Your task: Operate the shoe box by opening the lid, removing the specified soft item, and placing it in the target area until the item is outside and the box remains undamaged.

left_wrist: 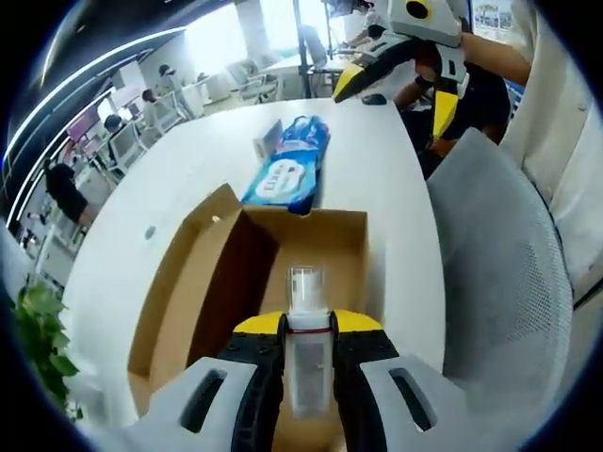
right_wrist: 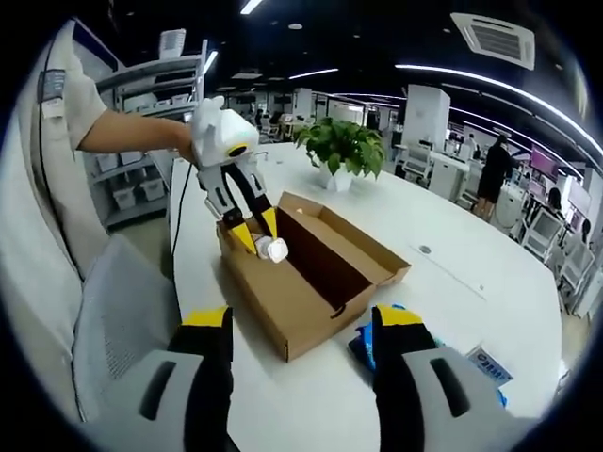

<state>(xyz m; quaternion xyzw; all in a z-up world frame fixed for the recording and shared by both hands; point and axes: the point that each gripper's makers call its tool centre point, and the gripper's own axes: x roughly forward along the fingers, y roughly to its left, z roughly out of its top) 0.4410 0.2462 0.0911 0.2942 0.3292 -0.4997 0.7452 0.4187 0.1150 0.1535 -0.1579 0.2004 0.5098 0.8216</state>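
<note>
The brown shoe box (left_wrist: 203,282) lies open on the white table (left_wrist: 179,179), lid flap folded out to the left. My left gripper (left_wrist: 308,325) hangs over the box, shut on a small pale cylindrical bottle (left_wrist: 306,292). A blue soft pack of wipes (left_wrist: 287,169) lies on the table just past the box's far end. My right gripper (left_wrist: 398,94) hovers open beyond the pack. In the right gripper view, the right gripper (right_wrist: 303,325) is open and holds nothing. The blue pack (right_wrist: 366,344) lies beside the box (right_wrist: 283,301), and the left gripper (right_wrist: 256,234) holds the bottle (right_wrist: 274,250).
A grey mesh chair (left_wrist: 499,282) stands against the table's right edge. A potted plant (right_wrist: 344,146) sits on the table behind the box. A person's arm (right_wrist: 132,132) holds the left gripper. Office desks and people fill the background.
</note>
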